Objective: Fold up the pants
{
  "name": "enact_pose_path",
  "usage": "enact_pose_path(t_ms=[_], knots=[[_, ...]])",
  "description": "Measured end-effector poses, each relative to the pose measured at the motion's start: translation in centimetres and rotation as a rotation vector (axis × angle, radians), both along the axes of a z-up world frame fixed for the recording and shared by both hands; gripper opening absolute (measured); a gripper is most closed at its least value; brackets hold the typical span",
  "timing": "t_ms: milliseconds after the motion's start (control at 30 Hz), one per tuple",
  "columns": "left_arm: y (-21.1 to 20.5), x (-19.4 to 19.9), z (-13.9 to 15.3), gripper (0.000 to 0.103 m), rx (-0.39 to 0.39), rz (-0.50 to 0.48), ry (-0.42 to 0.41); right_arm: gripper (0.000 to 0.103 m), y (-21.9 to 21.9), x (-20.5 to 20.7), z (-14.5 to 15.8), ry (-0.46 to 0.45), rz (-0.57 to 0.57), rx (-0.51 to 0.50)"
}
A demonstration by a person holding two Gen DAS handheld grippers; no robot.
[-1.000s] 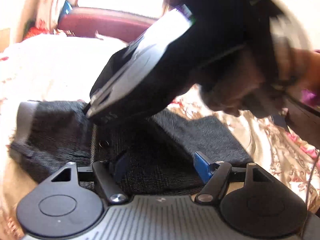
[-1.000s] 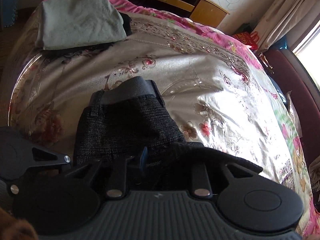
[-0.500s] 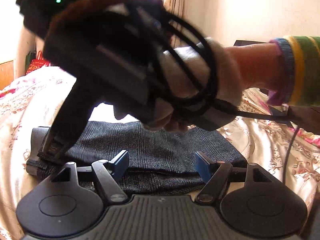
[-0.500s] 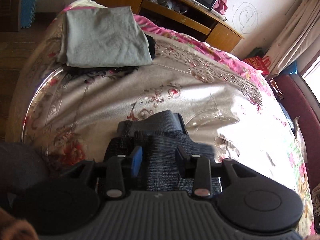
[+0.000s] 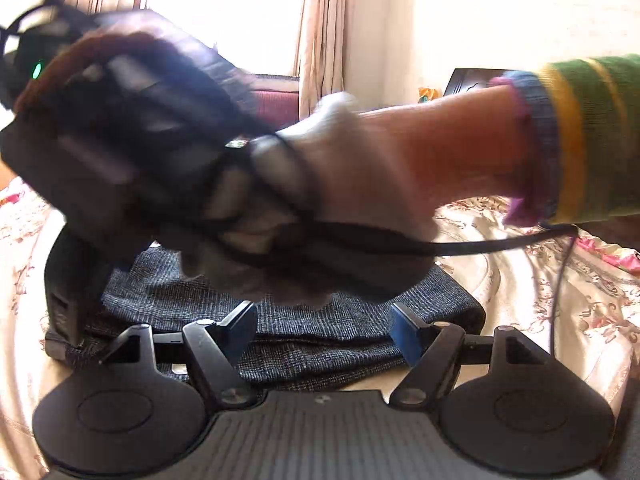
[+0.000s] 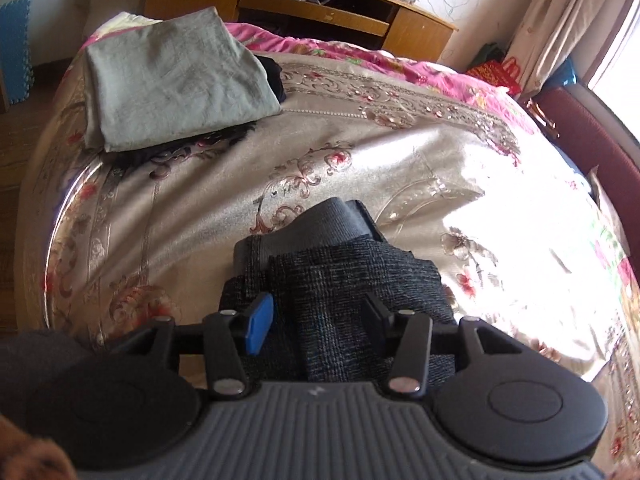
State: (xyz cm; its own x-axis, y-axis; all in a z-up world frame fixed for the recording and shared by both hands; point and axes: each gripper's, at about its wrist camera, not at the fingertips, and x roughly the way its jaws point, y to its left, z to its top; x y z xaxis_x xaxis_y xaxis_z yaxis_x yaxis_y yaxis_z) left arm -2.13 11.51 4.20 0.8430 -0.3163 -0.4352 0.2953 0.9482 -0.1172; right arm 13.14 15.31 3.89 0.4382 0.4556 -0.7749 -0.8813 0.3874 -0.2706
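Observation:
The dark grey checked pants [image 5: 320, 328] lie folded in a compact stack on the bed; in the right wrist view [image 6: 360, 280] the grey waistband sticks out at the far end. My left gripper [image 5: 324, 330] is open and empty, low at the near edge of the stack. My right gripper [image 6: 318, 318] is open and empty just above the folded pants. In the left wrist view the right gripper's body [image 5: 120, 128] and the gloved hand [image 5: 320, 184] holding it hang over the pants, blurred.
The bed has a beige floral cover [image 6: 280, 152]. A folded grey-green cloth [image 6: 172, 76] lies on dark garments at the far left corner. A wooden desk [image 6: 320, 8] stands beyond the bed, a dark red sofa [image 6: 592, 136] by the window at right.
My right gripper has opened, let go of the pants fold and lifted back. The fold now lies flat on the stack. My left gripper has stayed open and tilted up.

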Motion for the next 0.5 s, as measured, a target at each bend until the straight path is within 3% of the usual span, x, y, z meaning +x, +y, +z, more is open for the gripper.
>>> enact_pose_path(t_ms=[200,333,433,500], knots=[[1.1,1.9,-0.7,0.085,-0.074,0.037,0.076,0.055,2.3,1.6,-1.9,0.047,-0.062,-0.038],[2.1,2.5,-0.9,0.085,-0.123,0.059,0.101,0.057,3.0,0.2,-2.9,-0.05,-0.024,-0.102],[2.0,2.4,-0.8,0.086,-0.109,0.075,0.089,0.045,2.9,0.7,-2.9,-0.039,-0.054,-0.097],[2.0,2.0,-0.7,0.09,-0.096,0.093,0.069,0.023,2.6,1.2,-2.4,-0.011,-0.094,-0.079]])
